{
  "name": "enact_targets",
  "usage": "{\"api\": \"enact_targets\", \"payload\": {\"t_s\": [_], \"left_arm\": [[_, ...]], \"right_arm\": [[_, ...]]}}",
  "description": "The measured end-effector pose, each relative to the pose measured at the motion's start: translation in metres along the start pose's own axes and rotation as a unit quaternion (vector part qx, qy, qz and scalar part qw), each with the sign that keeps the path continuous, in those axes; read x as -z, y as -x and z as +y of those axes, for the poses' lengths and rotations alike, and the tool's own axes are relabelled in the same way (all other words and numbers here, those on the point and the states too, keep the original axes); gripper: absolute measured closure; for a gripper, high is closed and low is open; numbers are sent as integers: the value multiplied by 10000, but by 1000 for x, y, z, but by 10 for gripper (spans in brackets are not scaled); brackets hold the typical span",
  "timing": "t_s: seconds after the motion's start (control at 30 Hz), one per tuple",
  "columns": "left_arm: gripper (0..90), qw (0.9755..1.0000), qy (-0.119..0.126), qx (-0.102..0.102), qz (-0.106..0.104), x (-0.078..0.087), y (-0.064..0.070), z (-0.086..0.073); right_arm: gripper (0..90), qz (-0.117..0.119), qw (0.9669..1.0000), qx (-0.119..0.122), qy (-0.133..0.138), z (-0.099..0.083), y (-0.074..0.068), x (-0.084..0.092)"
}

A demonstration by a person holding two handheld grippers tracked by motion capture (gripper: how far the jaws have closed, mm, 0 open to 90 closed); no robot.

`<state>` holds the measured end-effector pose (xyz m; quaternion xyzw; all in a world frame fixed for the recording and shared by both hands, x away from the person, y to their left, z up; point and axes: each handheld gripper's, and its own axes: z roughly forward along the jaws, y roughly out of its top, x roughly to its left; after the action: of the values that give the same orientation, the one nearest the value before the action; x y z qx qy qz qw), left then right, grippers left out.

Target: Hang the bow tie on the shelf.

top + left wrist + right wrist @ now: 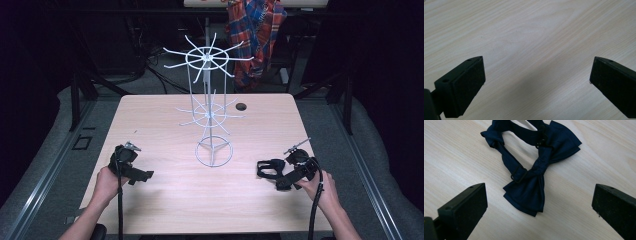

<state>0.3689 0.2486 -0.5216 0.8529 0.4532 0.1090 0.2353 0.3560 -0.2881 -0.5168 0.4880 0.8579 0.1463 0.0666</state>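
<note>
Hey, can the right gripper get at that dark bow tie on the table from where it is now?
Probably yes. The right gripper stands open, its fingers apart, with the bow tie lying flat on the table just ahead and nothing between them.

Between my grippers: bare counter (pixel 165 200), open passage.
Centre obstacle: wire rack (pixel 210 112) stands upright mid-counter.
My right gripper (pixel 539 202): bow tie (pixel 536 175) lies just ahead.

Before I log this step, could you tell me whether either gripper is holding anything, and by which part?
Nothing is held: the right gripper stands open just short of the bow tie, and the left gripper is open over bare table.
</note>
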Motion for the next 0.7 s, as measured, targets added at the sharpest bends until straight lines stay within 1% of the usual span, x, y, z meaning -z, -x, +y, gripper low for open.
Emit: {"api": "enact_targets", "payload": {"t_s": [0.07, 0.1, 0.13, 0.17, 0.2, 0.23, 0.33, 0.37, 0.4, 0.43, 0.47, 0.5, 0.53, 0.57, 0.6, 0.67, 0.7], "left_arm": [[3, 10000, 4, -2, -1, 0, 0, 0], [3, 10000, 4, -1, 3, 0, 0, 0], [3, 10000, 4, -1, 3, 0, 0, 0], [3, 10000, 4, 0, 0, 0, -1, 0], [3, 10000, 4, 0, 0, 0, -1, 0], [3, 10000, -4, -6, -11, -1, 0, 0], [3, 10000, -3, -22, -18, -1, 0, 1], [3, 10000, -8, -27, -23, -1, 0, 1], [3, 10000, -17, -19, -17, -1, 1, 1], [3, 10000, -29, -21, -26, -2, 1, 2], [3, 10000, -29, -21, -26, -2, 1, 2], [3, 10000, -31, -38, -37, -2, 1, 2], [3, 10000, -31, -40, -34, -2, 1, 2], [3, 10000, -34, -43, -36, -3, 1, 2], [3, 10000, -34, -43, -36, -3, 1, 2], [3, 10000, -54, -43, -35, -4, 2, 2], [3, 10000, -64, -46, -38, -4, 2, 3]], "right_arm": [[0, -14, 10000, 8, -11, 1, -1, -2], [0, -57, 9999, -6, 92, 2, -3, -3], [0, -57, 9999, -6, 92, 2, -3, -3], [0, -47, 9998, -59, 184, 4, -4, -2], [0, -47, 9998, -59, 184, 4, -4, -2], [0, 39, 9997, -88, 208, 5, -6, -4], [0, -31, 9998, -34, 186, 6, -8, -6], [0, 63, 9996, -97, 260, 7, -9, -9], [0, 63, 9996, -97, 260, 7, -9, -9], [0, 13, 9999, -38, 148, 8, -8, -12], [0, 13, 9999, -38, 148, 8, -8, -12], [2, -36, 9998, -54, 174, 8, -8, -13], [115, -64, 9997, -86, 227, 8, -7, -14], [149, -89, 9997, -73, 236, 8, -6, -14], [158, -45, 9996, -142, 259, 8, -7, -16], [223, -108, 9998, -89, 152, 9, -7, -19], [256, -89, 9998, -82, 141, 10, -8, -21]]}}
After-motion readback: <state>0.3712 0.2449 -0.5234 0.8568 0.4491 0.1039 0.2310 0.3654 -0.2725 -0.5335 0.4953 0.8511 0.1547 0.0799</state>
